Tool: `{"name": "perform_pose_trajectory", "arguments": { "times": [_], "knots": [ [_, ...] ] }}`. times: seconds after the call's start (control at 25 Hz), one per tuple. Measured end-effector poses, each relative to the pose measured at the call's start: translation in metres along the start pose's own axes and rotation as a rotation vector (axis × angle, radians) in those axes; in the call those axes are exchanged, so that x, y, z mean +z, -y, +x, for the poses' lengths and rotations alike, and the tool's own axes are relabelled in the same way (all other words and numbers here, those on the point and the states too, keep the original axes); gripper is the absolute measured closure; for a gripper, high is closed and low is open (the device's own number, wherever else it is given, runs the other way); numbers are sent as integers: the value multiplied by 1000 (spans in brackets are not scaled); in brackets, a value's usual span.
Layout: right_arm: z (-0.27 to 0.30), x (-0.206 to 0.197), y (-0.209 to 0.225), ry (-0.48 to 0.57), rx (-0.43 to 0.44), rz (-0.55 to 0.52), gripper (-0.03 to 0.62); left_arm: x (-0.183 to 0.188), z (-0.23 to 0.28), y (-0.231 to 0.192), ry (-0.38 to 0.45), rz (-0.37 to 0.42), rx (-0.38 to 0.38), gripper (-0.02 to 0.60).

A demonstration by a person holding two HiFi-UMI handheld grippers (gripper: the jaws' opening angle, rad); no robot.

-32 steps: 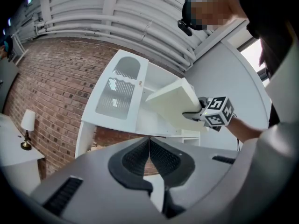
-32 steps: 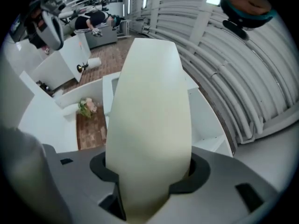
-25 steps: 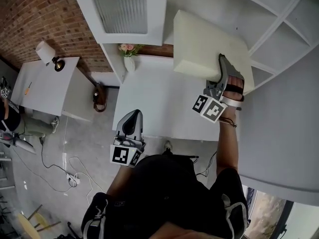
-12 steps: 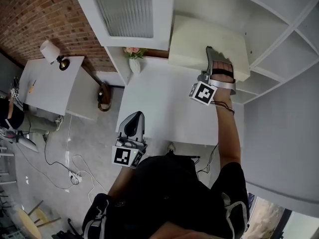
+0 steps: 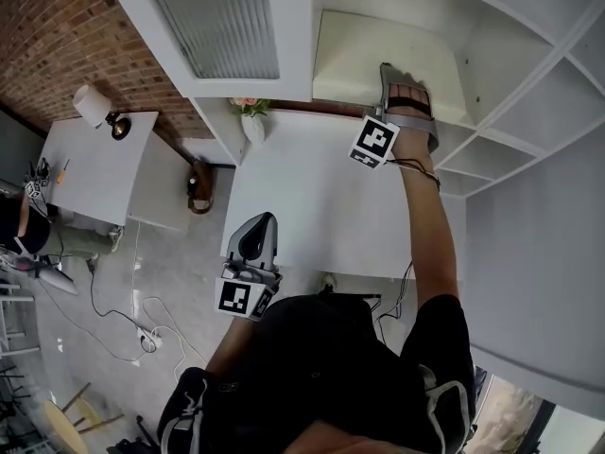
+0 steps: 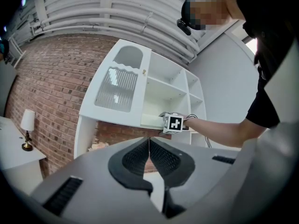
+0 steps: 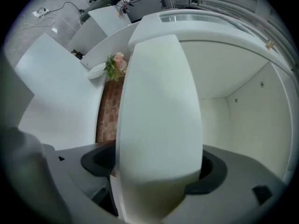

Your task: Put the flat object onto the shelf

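The flat object is a thick cream foam slab [image 5: 373,50]. It lies in the lowest open compartment of the white shelf unit [image 5: 487,60]. My right gripper [image 5: 397,72] reaches into that compartment at the slab's near edge. In the right gripper view the slab [image 7: 159,97] runs away from me between the jaws of the right gripper [image 7: 159,167]. Those jaws have just been opening and now stand wide at the slab's two faces, so I read them as open. My left gripper [image 5: 253,230] hangs low over the table's near edge, shut and empty [image 6: 149,146].
A white table [image 5: 302,197] stands below the shelf unit. A vase of flowers [image 5: 250,113] sits at its back left corner. A ribbed-glass cabinet door [image 5: 222,22] is left of the compartment. A second table with a lamp [image 5: 95,107] is far left.
My right gripper carried the slab up and away from me, from tilted over the table into the shelf compartment, where it now lies flat. The left gripper drifted only slightly.
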State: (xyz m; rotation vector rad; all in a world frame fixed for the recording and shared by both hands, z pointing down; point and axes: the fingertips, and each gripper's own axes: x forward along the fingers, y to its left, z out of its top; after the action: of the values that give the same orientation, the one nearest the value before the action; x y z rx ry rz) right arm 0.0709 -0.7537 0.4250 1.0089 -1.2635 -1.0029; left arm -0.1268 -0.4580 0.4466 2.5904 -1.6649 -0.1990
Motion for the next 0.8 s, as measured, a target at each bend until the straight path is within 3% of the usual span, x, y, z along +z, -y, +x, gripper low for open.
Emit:
{"name": "perform_pose_trajectory", "arguments": {
  "times": [0.4,0.56,0.8],
  "knots": [
    [16,2,-1,50,45,27,169,-18,13,3,-31,1,11,569],
    [-6,-3,-2,97,65,86,166,-17,9,17,-9,-10,-6,568],
    [-65,4,-2,185,25,158,168,-5,0,24,29,-31,-40,568]
  ]
}}
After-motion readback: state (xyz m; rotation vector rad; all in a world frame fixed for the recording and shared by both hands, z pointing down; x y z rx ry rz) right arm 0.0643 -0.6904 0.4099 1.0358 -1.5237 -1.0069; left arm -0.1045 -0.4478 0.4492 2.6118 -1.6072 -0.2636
